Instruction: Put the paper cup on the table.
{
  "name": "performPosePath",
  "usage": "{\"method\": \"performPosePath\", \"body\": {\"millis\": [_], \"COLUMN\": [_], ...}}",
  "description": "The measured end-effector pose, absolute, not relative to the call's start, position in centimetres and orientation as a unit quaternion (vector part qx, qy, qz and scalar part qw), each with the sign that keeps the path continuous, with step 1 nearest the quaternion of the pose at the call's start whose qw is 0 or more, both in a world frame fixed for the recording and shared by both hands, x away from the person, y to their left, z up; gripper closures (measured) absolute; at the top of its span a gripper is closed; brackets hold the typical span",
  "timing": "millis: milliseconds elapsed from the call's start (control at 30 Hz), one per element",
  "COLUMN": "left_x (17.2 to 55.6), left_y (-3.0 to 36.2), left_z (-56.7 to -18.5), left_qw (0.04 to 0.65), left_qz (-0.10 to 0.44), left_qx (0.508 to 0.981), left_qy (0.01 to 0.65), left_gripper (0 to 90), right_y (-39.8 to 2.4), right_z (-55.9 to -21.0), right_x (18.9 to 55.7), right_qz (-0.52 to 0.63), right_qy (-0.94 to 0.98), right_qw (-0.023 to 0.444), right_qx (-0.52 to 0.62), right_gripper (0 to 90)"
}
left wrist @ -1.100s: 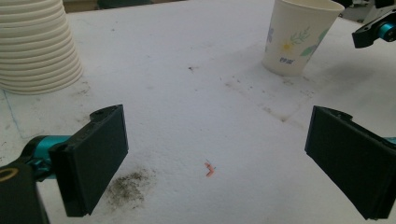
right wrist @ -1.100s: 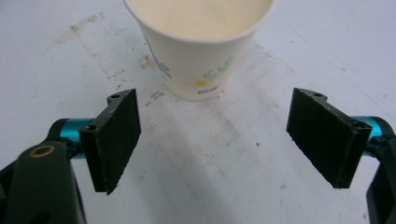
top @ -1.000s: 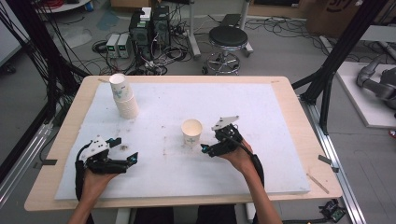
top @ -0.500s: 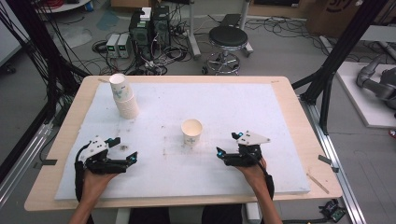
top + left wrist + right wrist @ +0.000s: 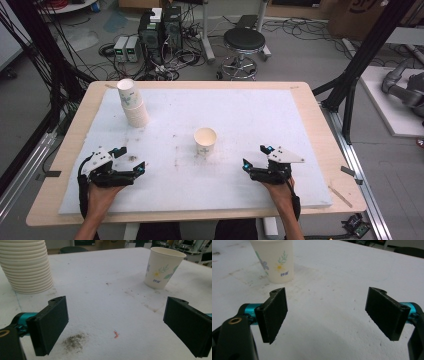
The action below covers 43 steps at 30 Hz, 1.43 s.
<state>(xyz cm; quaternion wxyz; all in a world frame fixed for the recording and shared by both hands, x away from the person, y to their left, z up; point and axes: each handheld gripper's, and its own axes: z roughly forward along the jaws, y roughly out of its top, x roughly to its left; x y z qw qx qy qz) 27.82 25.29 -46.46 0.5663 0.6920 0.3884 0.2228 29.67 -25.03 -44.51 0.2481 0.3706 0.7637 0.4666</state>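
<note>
Paper cup: upright on the white worktop, untouched.
Left hand-held gripper: jaws apart, empty.
Right hand-held gripper: jaws apart, empty.

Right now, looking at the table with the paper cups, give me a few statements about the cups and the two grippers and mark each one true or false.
1. The single paper cup stands upright on the white mat. True.
2. The right gripper holds the single paper cup. False: its fingers stand apart with nothing between them, and the cup is clear of them.
3. The stack of cups stands at the far left of the mat. True.
4. The left gripper is shut. False: its fingers are wide apart over bare mat.
5. The single cup lies on its side. False: it stands with its mouth up.
</note>
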Motion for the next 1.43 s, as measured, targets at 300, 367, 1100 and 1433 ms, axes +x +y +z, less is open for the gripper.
{"method": "performPosePath", "body": {"millis": [300,367,1100,1433], "left_x": [27.55,27.46,27.41,27.28], "left_y": [25.79,25.75,25.69,25.65], "left_z": [-46.57,-46.58,-46.57,-46.59], "left_qw": [0.588,0.589,0.587,0.588], "left_qz": [0.222,0.226,0.230,0.236], "left_qx": [0.677,0.675,0.677,0.675], "left_qy": [0.382,0.382,0.379,0.378], "left_gripper": [6.0,6.0,6.0,6.0], "right_y": [-25.75,-25.87,-25.72,-26.03], "right_z": [-44.98,-44.98,-44.99,-45.04], "right_x": [28.71,28.73,29.07,29.13], "right_qz": [0.466,0.468,0.458,0.470], "right_qy": [0.752,0.750,0.760,0.754], "right_qw": [0.270,0.270,0.257,0.248], "right_qx": [0.380,0.382,0.383,0.386], "right_gripper": [18.5,18.5,19.2,19.2]}}
